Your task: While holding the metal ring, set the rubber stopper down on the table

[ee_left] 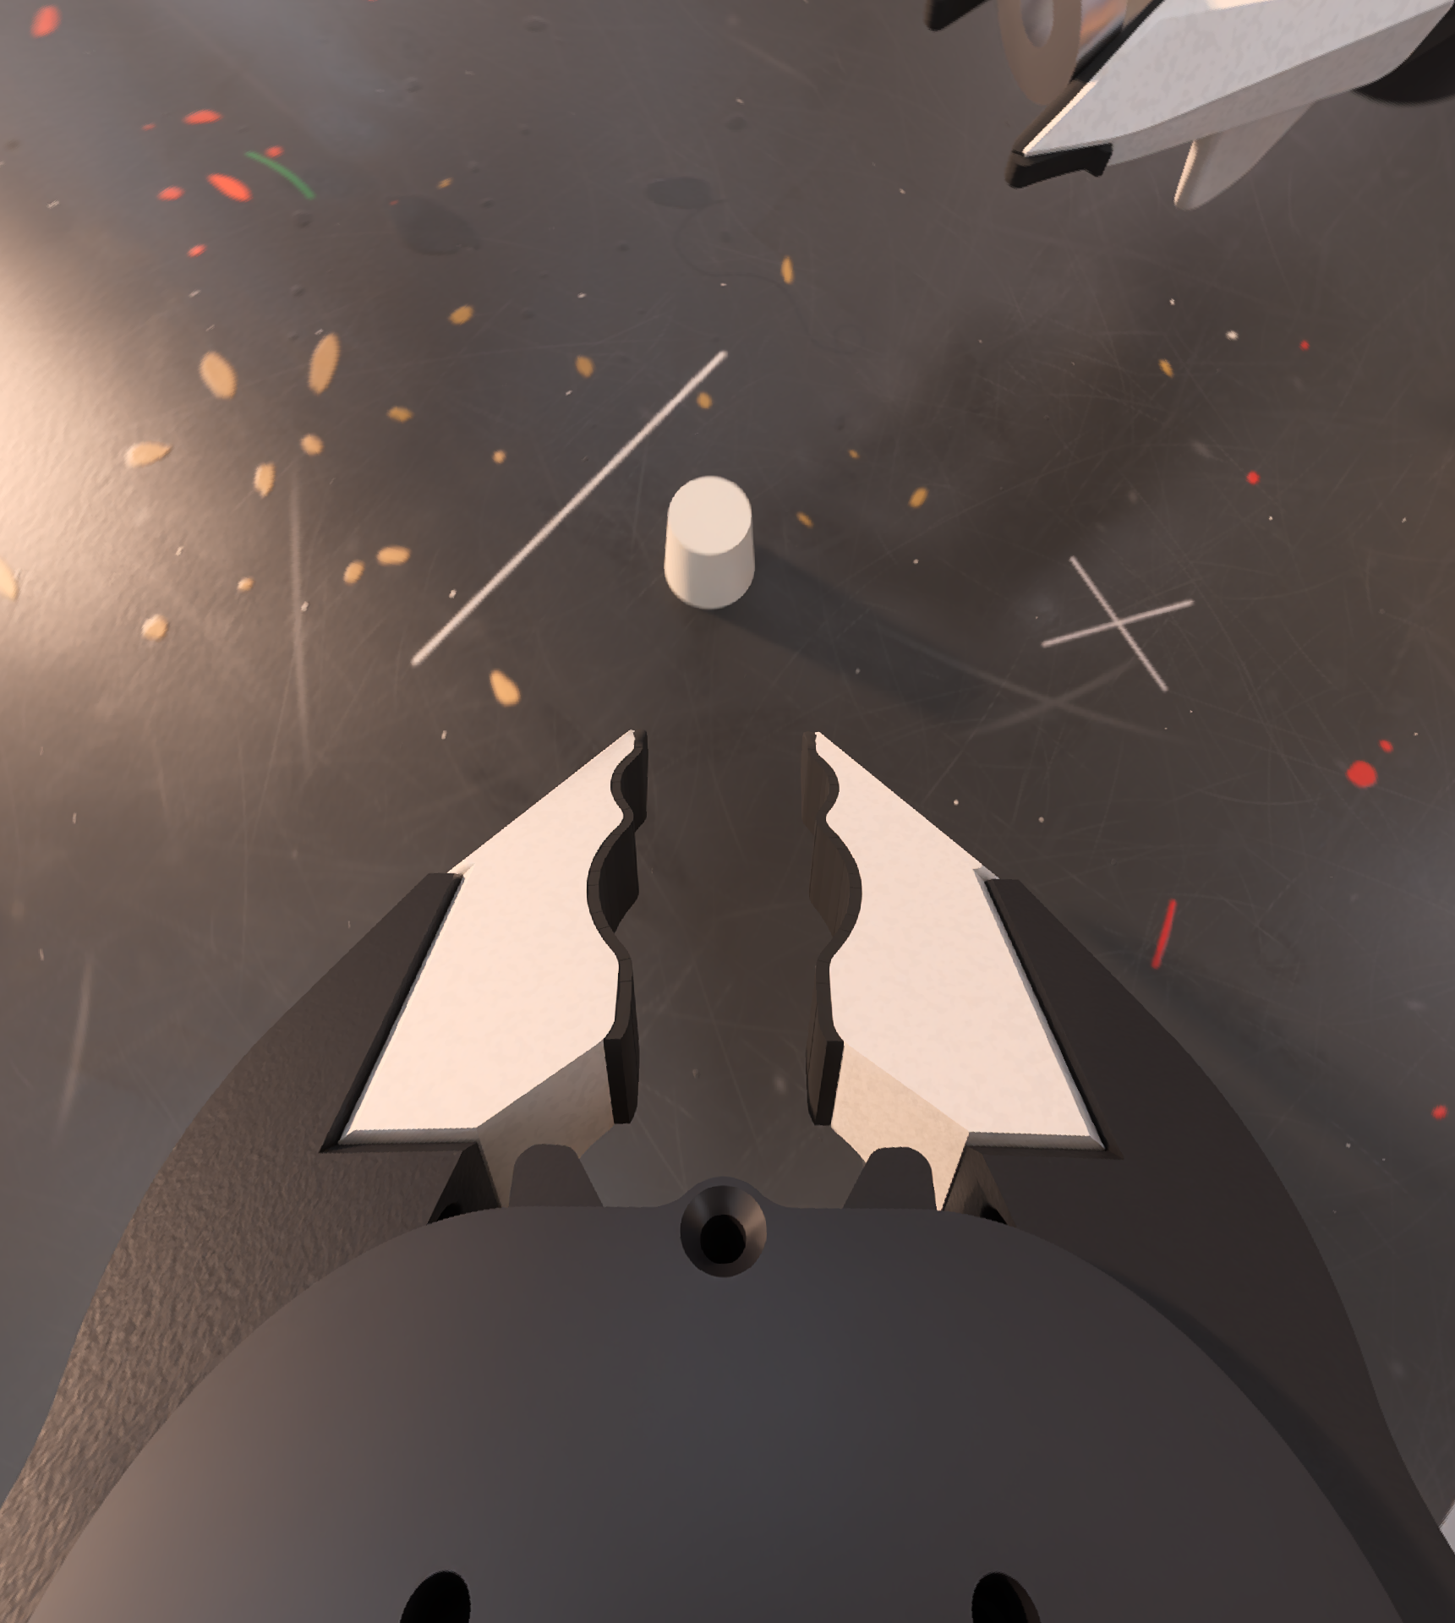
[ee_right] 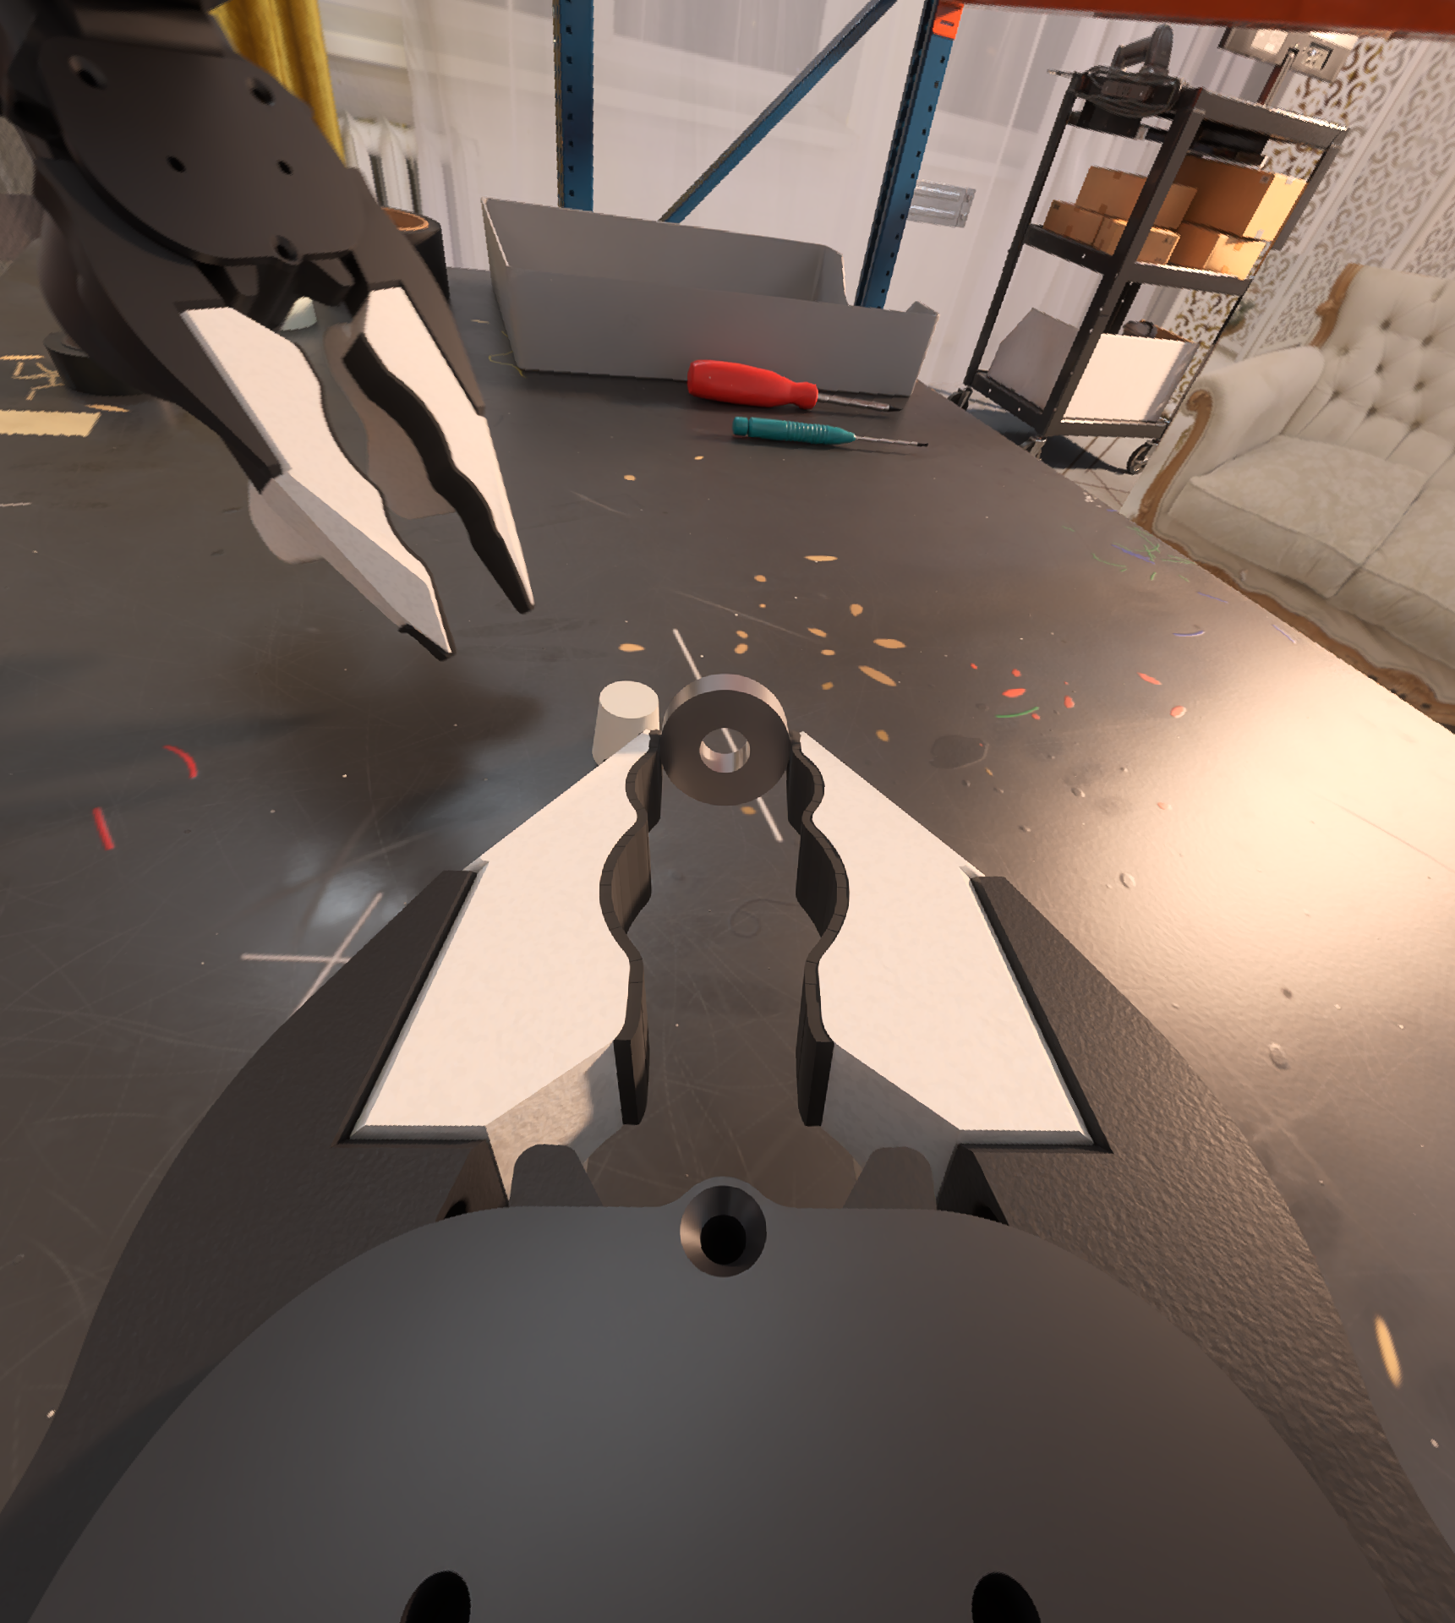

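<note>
The rubber stopper point(ee_left: 709, 544), a small off-white tapered plug, stands upright on the dark table point(ee_left: 882, 439) ahead of my left gripper point(ee_left: 725, 734). The left gripper is open and empty, hovering above the table short of the stopper. My right gripper point(ee_right: 725, 736) is shut on the metal ring point(ee_right: 724, 742), a grey washer held upright at its fingertips above the table. In the right wrist view the stopper point(ee_right: 622, 716) shows just left of the ring, and the left gripper point(ee_right: 486, 628) hangs at upper left. In the left wrist view the right gripper point(ee_left: 1057, 162) and ring point(ee_left: 1035, 39) show at top right.
A grey open box point(ee_right: 706, 299) stands at the table's far side, with a red screwdriver point(ee_right: 754, 385) and a teal screwdriver point(ee_right: 794, 430) in front of it. A black shelf cart point(ee_right: 1145, 263) and a cream sofa point(ee_right: 1365, 457) stand beyond the table's right edge.
</note>
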